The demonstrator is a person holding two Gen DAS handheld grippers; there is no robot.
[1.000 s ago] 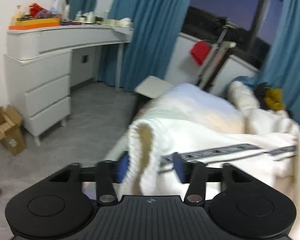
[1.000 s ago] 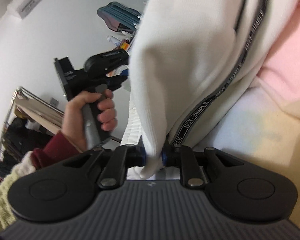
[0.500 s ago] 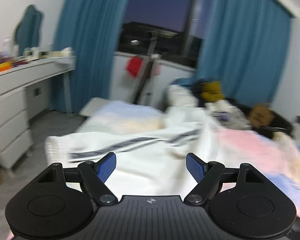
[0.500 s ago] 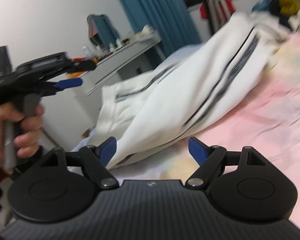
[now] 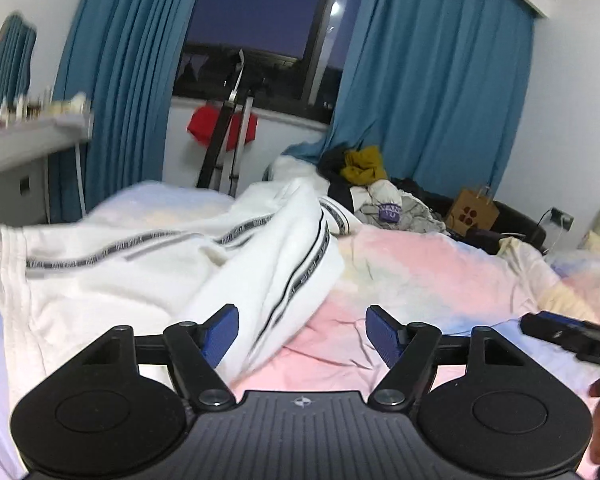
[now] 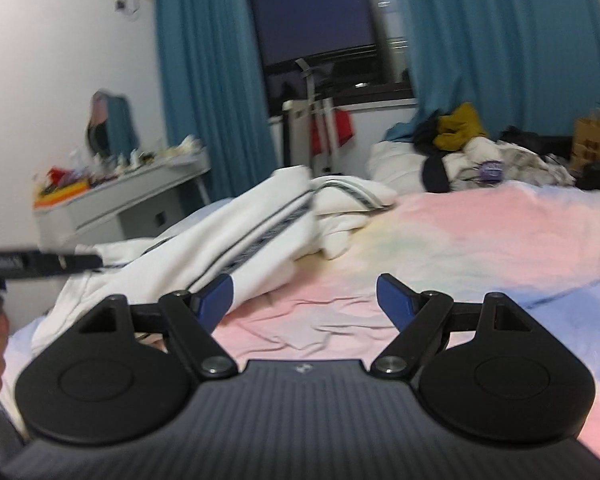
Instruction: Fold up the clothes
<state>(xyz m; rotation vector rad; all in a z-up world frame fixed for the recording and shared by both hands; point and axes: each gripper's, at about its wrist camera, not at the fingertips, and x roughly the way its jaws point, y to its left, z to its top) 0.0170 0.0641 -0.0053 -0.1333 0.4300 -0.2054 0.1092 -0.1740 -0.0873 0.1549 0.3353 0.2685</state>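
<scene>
White trousers with black side stripes (image 5: 148, 276) lie spread and rumpled on the left part of the bed; they also show in the right wrist view (image 6: 236, 240). My left gripper (image 5: 302, 336) is open and empty, just above the near edge of the trousers. My right gripper (image 6: 304, 300) is open and empty over the pink sheet, to the right of the trousers. The right gripper's tip shows at the right edge of the left wrist view (image 5: 572, 334), and the left gripper's tip at the left edge of the right wrist view (image 6: 40, 262).
The bed has a pastel pink, blue and yellow sheet (image 5: 440, 280). A pile of other clothes (image 5: 372, 184) lies at the far end by the blue curtains (image 5: 432, 92). A white dresser (image 6: 112, 204) with clutter stands to the left. A brown paper bag (image 5: 474, 212) sits far right.
Both grippers have let go of the trousers and opened. The trousers dropped from hanging in the air to lying on the bed. Both grippers have drawn back from them.
</scene>
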